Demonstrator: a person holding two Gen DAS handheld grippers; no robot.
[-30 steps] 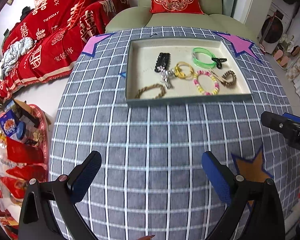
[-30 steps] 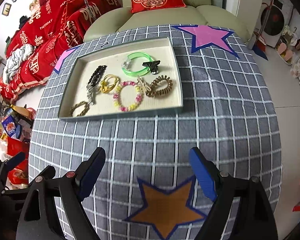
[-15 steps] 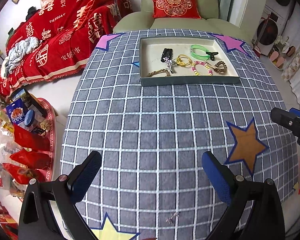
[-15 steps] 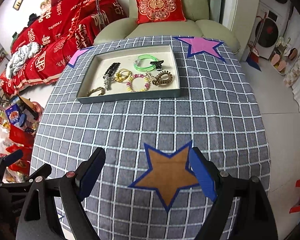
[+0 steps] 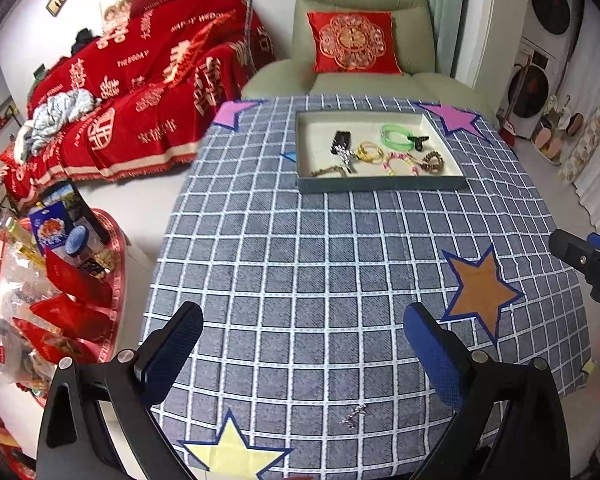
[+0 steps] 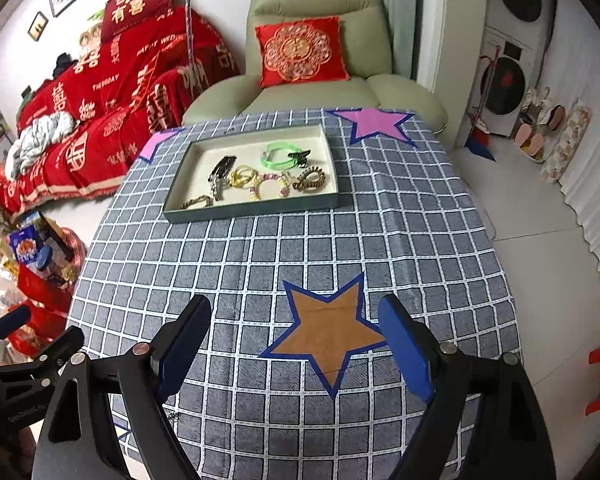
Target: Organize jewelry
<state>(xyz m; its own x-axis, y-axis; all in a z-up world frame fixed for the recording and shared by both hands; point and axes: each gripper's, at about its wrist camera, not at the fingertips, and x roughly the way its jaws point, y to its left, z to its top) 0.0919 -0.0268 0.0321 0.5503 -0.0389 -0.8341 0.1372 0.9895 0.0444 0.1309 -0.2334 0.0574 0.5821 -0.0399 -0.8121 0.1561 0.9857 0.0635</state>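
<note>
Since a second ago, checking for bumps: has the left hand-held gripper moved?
Yes. The left hand-held gripper pulled back from the tray, which looks farther off.

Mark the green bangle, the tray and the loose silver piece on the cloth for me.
green bangle [image 6: 281, 155]: right wrist view, on its near band.
tray [image 6: 256, 212]: right wrist view, on its near wall.
silver piece [image 5: 353, 415]: left wrist view, on its middle, lying on the cloth between the open fingers.
</note>
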